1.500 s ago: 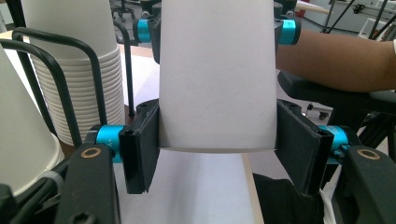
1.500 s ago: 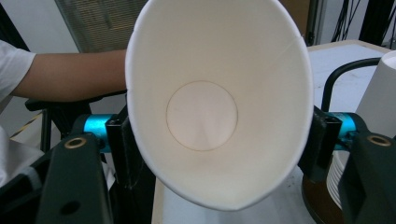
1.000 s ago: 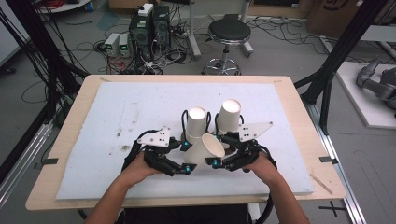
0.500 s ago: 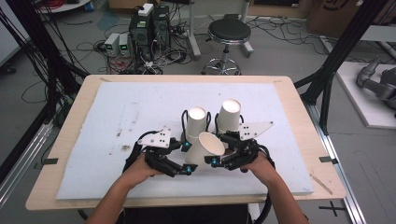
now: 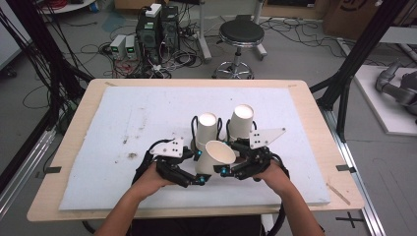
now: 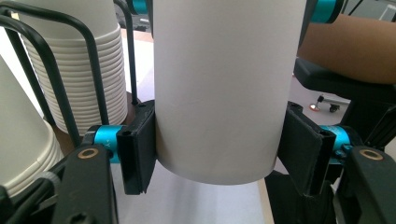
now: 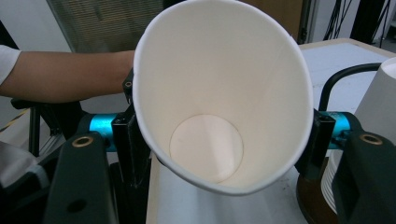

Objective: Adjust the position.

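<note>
Two grippers hold one white paper cup [image 5: 216,158] just below the middle of the high view. The left gripper [image 5: 196,178] has just been closing and pinches the cup's bottom end. The right gripper [image 5: 222,172] pinches near its rim. Two cup stacks [image 5: 206,129] stand just above.

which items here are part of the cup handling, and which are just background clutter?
In the job:
- paper cup, gripped by both grippers
- left gripper
- right gripper
- two cup stacks in wire holders

Just lying about:
- stool
- computer boxes on the floor
- floor cables
</note>
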Available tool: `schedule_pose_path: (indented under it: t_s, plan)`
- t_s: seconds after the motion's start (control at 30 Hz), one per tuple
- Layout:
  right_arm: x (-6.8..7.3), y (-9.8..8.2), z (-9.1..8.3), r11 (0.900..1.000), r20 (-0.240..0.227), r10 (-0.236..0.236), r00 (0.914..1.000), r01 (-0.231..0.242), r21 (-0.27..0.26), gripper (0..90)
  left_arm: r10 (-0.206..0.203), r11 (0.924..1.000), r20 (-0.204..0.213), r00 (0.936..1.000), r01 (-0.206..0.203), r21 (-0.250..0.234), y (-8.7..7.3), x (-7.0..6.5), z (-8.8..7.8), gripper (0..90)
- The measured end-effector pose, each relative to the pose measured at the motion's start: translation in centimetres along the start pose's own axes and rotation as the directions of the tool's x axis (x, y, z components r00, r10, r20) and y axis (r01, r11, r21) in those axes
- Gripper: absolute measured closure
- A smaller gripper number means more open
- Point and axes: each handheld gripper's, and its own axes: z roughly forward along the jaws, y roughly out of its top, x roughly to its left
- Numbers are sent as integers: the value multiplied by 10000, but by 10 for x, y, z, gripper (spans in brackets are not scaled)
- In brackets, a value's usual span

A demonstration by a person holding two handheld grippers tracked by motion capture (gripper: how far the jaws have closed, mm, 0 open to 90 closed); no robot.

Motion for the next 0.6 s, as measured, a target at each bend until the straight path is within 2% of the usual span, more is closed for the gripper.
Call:
schedule_pose_path:
  t_s: [0.17,0.27,0.3,0.37,0.43,0.5,0.6]
  plan:
    - [2,0,2,9991,118,204,9997,-200,-376,223,4,9996,2,10000,-4,-281,1,-1,-2,350]
    - [1,-1,2,9988,162,253,9995,-246,-415,256,-42,9997,-18,10000,41,-258,1,0,-2,350]
    - [1,0,1,9991,66,111,9999,-108,-411,302,-68,9997,-15,10000,67,-255,0,0,-2,350]
    - [1,0,0,9993,79,46,10000,-43,-369,309,-208,9996,-15,9998,207,-205,0,0,-1,346]
    - [1,0,1,9997,80,47,10000,-46,-227,318,-297,9995,-102,9995,296,-87,-1,0,0,336]
    - [1,0,1,10000,225,-56,9997,56,8,327,-431,9990,-267,9987,428,-110,-1,-1,-1,280]
    - [1,1,0,9996,396,-140,9991,130,260,333,-428,9990,-409,9982,423,-147,0,0,-4,274]
